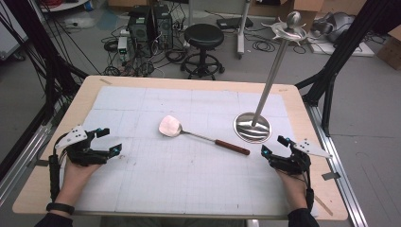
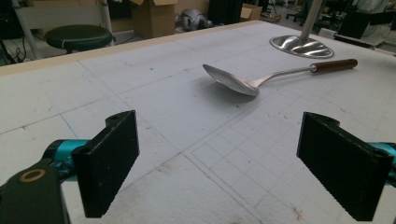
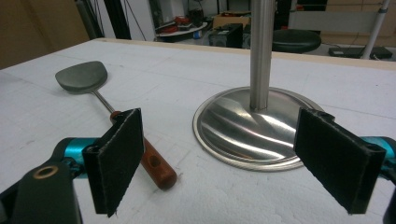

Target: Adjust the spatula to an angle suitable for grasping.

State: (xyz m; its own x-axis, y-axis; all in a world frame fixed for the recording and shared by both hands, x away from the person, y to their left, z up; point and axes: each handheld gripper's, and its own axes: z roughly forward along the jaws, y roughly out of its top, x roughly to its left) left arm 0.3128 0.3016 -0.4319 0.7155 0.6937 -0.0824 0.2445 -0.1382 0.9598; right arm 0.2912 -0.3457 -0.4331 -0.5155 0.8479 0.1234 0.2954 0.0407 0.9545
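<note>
Start of reach: left gripper (image 1: 109, 140) and right gripper (image 1: 273, 145) wide open, empty, near opposite desk edges. Spatula (image 1: 198, 135) mid-desk, handle beside stand base (image 1: 252, 127). Next: closing on handle, probably by right gripper.

Left claw (image 2: 218, 168) wide open, nothing btwn jaws, low over gridded tabletop (image 2: 154, 100). Metal spatula (image 2: 261, 79) lies ahead, wooden handle twd round steel base (image 2: 301, 46). Stool (image 2: 79, 36) beyond far edge.
</note>
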